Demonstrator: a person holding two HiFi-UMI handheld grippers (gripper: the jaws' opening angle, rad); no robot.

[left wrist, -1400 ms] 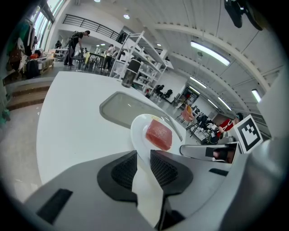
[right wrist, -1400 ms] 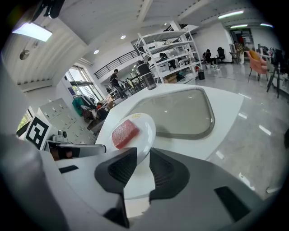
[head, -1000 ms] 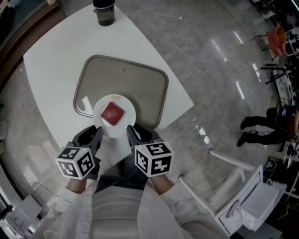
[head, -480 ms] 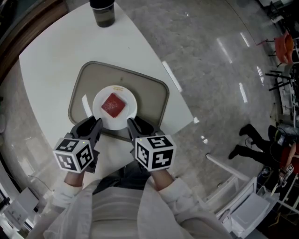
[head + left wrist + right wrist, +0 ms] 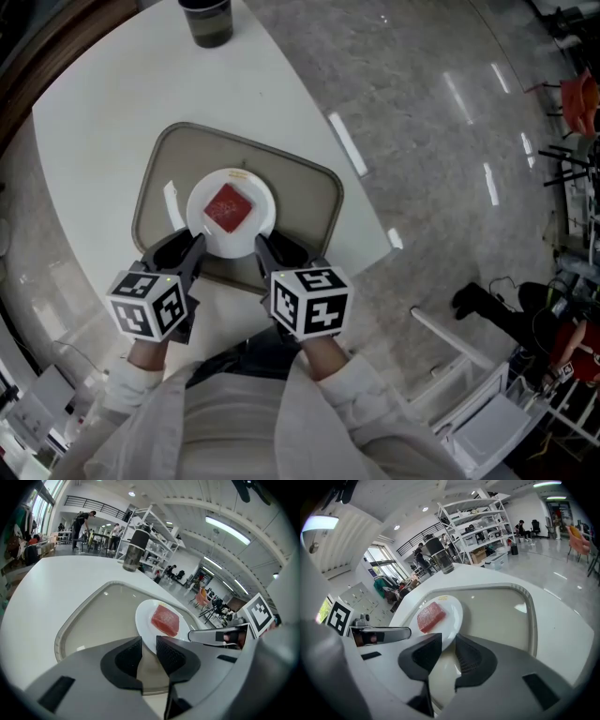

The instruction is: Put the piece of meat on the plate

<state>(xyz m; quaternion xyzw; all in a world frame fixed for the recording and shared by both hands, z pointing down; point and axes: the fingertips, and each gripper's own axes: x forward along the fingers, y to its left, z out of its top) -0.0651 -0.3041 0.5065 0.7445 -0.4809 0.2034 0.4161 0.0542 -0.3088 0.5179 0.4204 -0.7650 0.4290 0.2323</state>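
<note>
A red square piece of meat lies on a small white plate, which sits over the near half of a grey tray. My left gripper is shut on the plate's near-left rim, and my right gripper is shut on its near-right rim. In the left gripper view the plate with the meat runs in between the jaws of the left gripper. The right gripper view shows the same: the plate and meat ahead of the right gripper. Whether the plate touches the tray I cannot tell.
The tray rests on a white table whose right edge drops to a glossy grey floor. A dark cup stands at the table's far side. A small white scrap lies in the tray left of the plate.
Both grippers moved away from me with the plate between them. The plate went from overlapping the tray's near edge to lying over the tray's inside.
</note>
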